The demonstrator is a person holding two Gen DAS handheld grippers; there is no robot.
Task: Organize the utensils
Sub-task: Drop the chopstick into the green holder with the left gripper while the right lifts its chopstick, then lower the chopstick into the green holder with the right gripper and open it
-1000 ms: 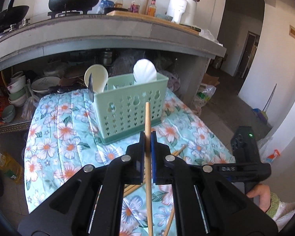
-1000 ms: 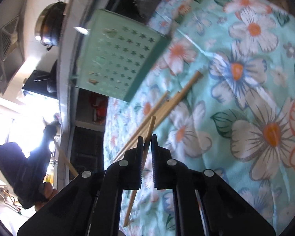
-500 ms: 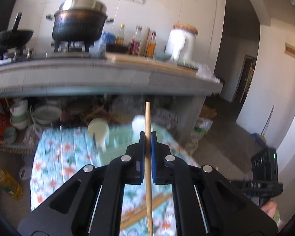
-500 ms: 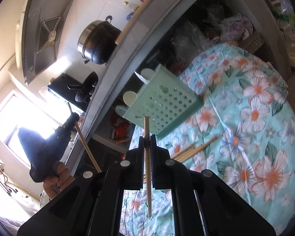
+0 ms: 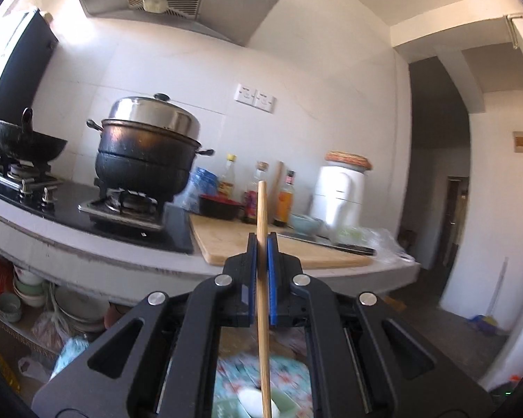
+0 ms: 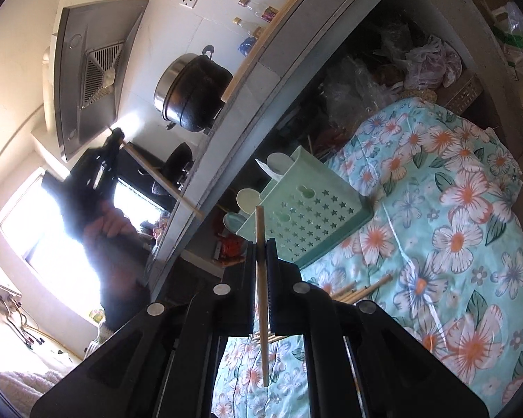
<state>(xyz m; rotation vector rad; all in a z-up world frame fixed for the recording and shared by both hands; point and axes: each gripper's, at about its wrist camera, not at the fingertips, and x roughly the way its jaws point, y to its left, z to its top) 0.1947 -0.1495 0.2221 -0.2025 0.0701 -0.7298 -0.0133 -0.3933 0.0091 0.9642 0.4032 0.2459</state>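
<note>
- Jaws of the left gripper [image 5: 261, 240] stand clamped on a wooden chopstick [image 5: 262, 278]; the stick runs between the blue pads [image 5: 251, 271], one end rising past the tips, the longer part hanging below them.
- Jaws of the right gripper [image 6: 260, 247] stand clamped on a second chopstick [image 6: 261, 296], gripped near its upper end, with most of the length below the pads.
- Green utensil basket [image 6: 307, 223] sits on the floral cloth [image 6: 453, 209], ahead of and beyond the right jaws; pale spoons [image 6: 247, 200] stand in it. In the left view it shows only as a blur beneath the jaws.
- More loose chopsticks [image 6: 362, 291] lie on the cloth, just right of the right jaws.
- Handling, judged: the sticks look light, stiff and smooth, so they may pivot or slide in a pinch. A hold nearer mid-length would limit swing; the present off-centre holds leave long free ends.
- Entry into the basket appears to call for lowering the free end first.
</note>
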